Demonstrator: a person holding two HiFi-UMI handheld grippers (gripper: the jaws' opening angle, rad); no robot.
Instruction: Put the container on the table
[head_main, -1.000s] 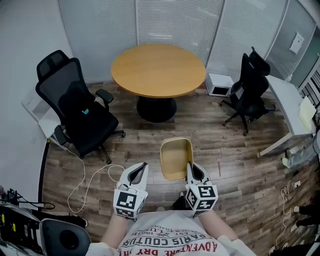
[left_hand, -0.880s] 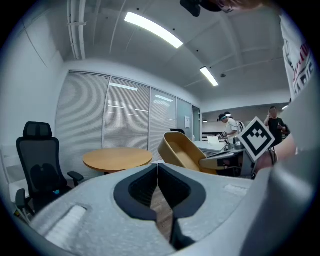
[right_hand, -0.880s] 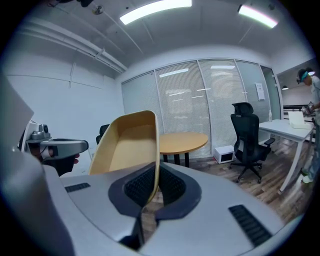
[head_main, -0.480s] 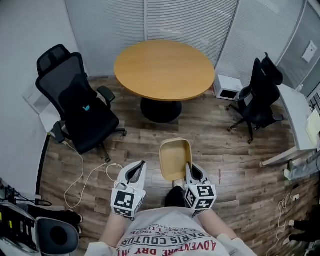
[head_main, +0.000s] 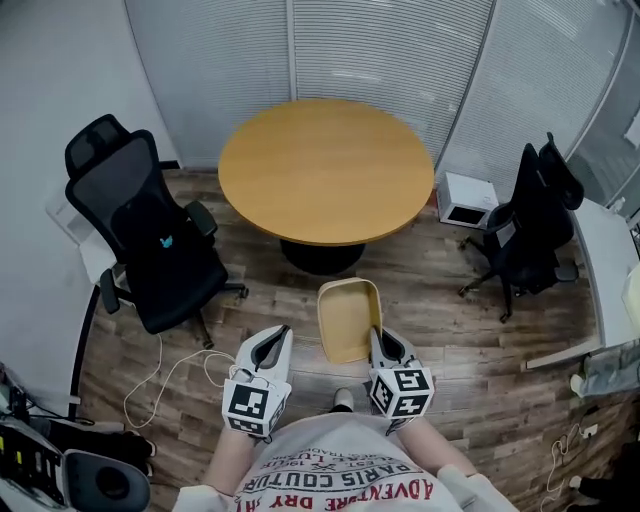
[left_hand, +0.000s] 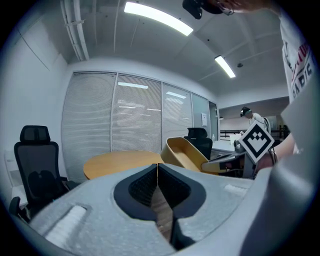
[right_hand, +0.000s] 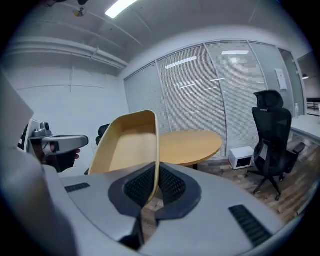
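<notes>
Round table (head_main: 326, 170) now nearer across wooden floor (head_main: 440, 300).

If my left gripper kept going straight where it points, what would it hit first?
Probably the round wooden table: the left gripper, jaws shut, aims at its near edge, and nothing shows between. Depth is unclear.

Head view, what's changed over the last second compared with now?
The person has walked toward the round table, which now sits nearer and larger in view. Nothing was taken or let go: the right tongs stay shut on the container, at its rim, and the left tongs stay shut and empty.
</notes>
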